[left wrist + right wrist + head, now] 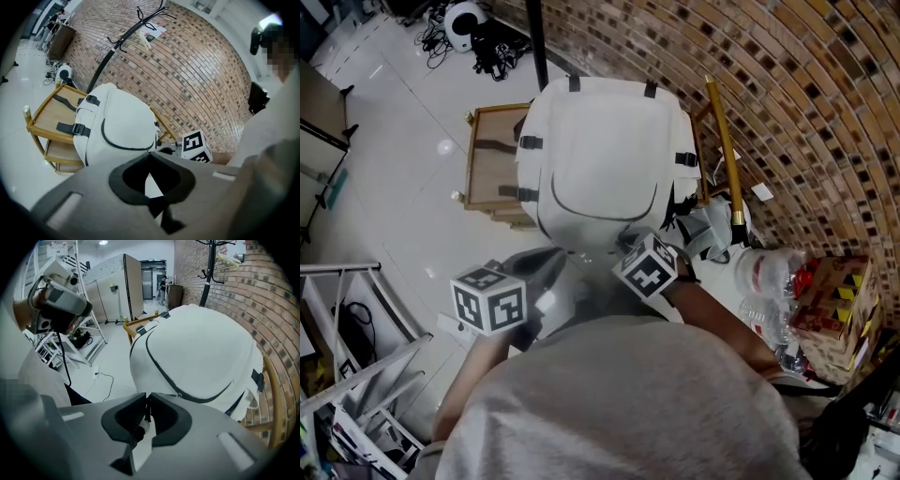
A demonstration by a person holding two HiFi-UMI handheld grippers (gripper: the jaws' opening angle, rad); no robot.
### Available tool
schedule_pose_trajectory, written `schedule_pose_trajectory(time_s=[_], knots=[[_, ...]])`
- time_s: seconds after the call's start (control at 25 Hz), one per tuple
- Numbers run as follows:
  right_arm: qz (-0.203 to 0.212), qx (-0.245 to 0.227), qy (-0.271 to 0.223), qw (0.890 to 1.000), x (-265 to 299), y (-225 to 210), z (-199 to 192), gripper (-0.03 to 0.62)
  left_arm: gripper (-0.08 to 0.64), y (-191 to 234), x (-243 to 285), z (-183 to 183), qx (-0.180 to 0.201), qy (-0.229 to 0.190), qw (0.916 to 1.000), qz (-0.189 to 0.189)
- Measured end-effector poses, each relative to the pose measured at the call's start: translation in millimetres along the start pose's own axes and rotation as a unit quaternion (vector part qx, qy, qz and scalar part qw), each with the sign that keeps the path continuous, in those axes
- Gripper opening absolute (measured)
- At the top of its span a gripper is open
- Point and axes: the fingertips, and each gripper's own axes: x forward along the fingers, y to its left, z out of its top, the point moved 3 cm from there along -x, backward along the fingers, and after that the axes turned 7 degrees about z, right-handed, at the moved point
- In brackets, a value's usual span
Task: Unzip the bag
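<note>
One wooden chair [487, 155] carries one white bag [605, 159], which covers the seat's right side and spills over its near edge. This puts the curved pocket zip within reach of the two grippers. The left gripper [150, 154] is at the bag's near edge, its jaws pressed together with nothing plainly between them, probably to steady the fabric. The right gripper [146, 401] has its jaws closed on a thin dark tab, seemingly the one zipper pull [147, 412], ready to draw it along.
</note>
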Motion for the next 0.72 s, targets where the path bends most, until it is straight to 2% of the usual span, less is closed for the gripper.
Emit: schedule_pose_trajectory(time_s=[0.28,0.52,0.72], knots=[[0.021,0.001,-0.012,1.000,6.2,8.7,14.4,0.032,0.002,5.9,-7.5,-1.2,-0.007,-0.010,0.9999,0.006],[0.039,-0.020,-0.013,0.999,9.6,13.7,30.2,0.032,0.000,12.2,-15.3,-2.4,-0.018,-0.022,0.9994,0.018],[0.069,0.001,-0.023,0.997,14.1,18.5,41.3,0.032,0.000,19.5,-23.5,-2.4,-0.030,-0.033,0.9986,0.029]])
